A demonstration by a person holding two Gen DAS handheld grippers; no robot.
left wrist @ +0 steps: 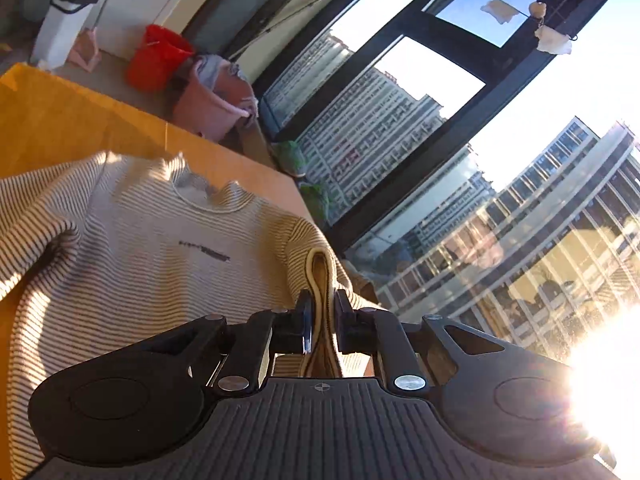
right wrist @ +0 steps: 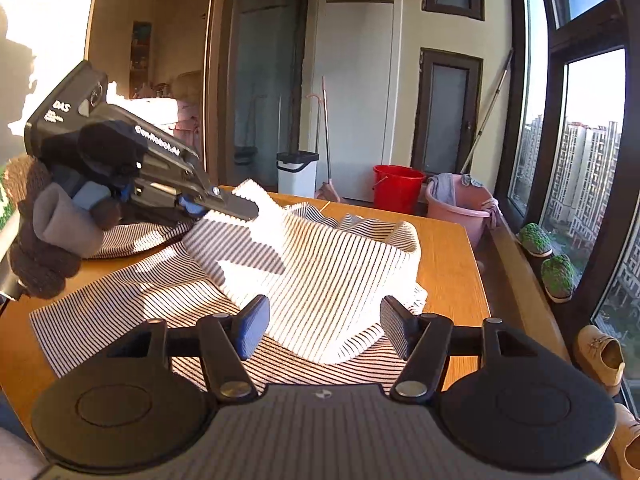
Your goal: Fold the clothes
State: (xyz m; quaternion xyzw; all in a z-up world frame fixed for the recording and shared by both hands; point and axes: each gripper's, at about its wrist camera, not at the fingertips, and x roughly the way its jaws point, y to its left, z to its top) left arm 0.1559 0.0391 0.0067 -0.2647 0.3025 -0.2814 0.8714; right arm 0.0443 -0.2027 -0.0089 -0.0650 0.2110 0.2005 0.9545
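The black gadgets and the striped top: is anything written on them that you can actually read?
"DAS": white letters on the rear block of the left gripper.
"GenRobot.AI": along the same gripper's side, partly blurred.
Small white lines under "DAS": too small to read.
Dark print on the chest of the striped shirt: blurred, unreadable.

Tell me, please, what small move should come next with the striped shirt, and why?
Probably carry the left tongs across the shirt to lay the pinched fold over its middle. They are shut on a raised edge, part of the shirt is already lifted over the table, and the right tongs hover open, holding nothing.
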